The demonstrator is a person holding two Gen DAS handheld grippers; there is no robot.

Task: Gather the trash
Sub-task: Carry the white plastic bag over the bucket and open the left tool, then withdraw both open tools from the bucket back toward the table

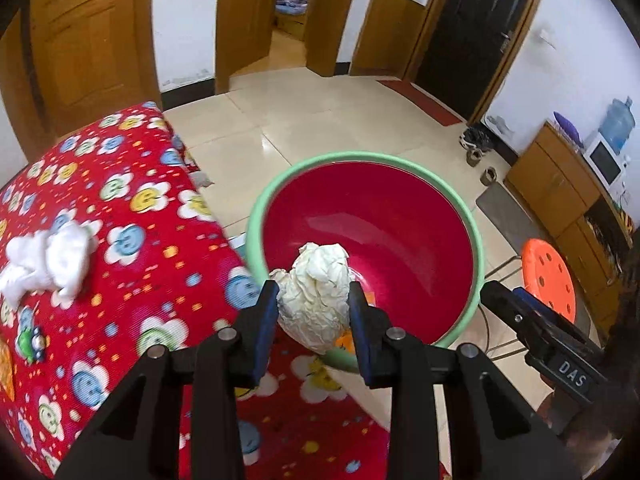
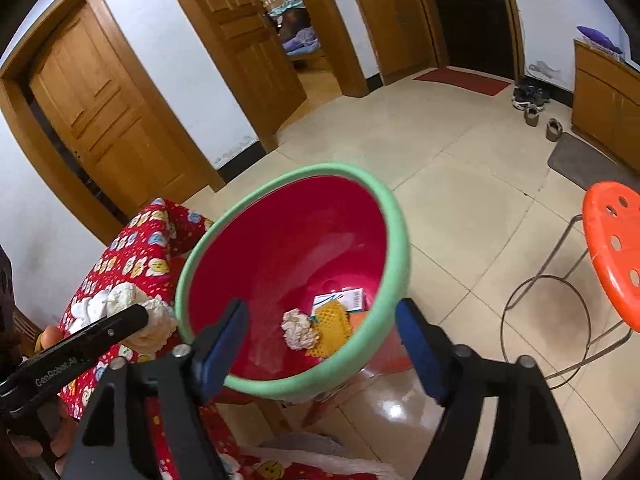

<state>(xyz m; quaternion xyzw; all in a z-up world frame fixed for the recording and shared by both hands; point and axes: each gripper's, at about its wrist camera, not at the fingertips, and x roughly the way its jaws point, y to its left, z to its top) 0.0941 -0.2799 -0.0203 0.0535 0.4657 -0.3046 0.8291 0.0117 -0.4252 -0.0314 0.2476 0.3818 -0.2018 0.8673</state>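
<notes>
Tiled floor [image 1: 340,120] and wooden doors [image 1: 84,40] fill the room behind a table under a red flowered cloth [image 1: 132,248]. Near the left edge of that cloth lies a heap of white tissue [image 1: 48,260]. Further right, the left gripper [image 1: 314,304] is clenched on a crumpled paper ball [image 1: 316,296], which sits squeezed between its two blue pads just above the near rim of the bin. In the right wrist view the same ball [image 2: 154,326] shows at the tip of the left gripper [image 2: 148,320], just outside the bin's left rim, over the cloth's edge.

Just beside the table's right edge stands the bin [image 1: 460,208], red inside with a green rim; it looks tilted in the right wrist view [image 2: 396,220]. At its bottom lie a smaller paper wad [image 2: 298,328], a yellow mesh piece [image 2: 334,324] and a printed card [image 2: 344,298].

To the right, the right gripper [image 2: 322,348] has its fingers spread wide, one on either side of the bin's near rim, grasping nothing. An orange stool [image 2: 612,240] stands on the floor at the far right.
</notes>
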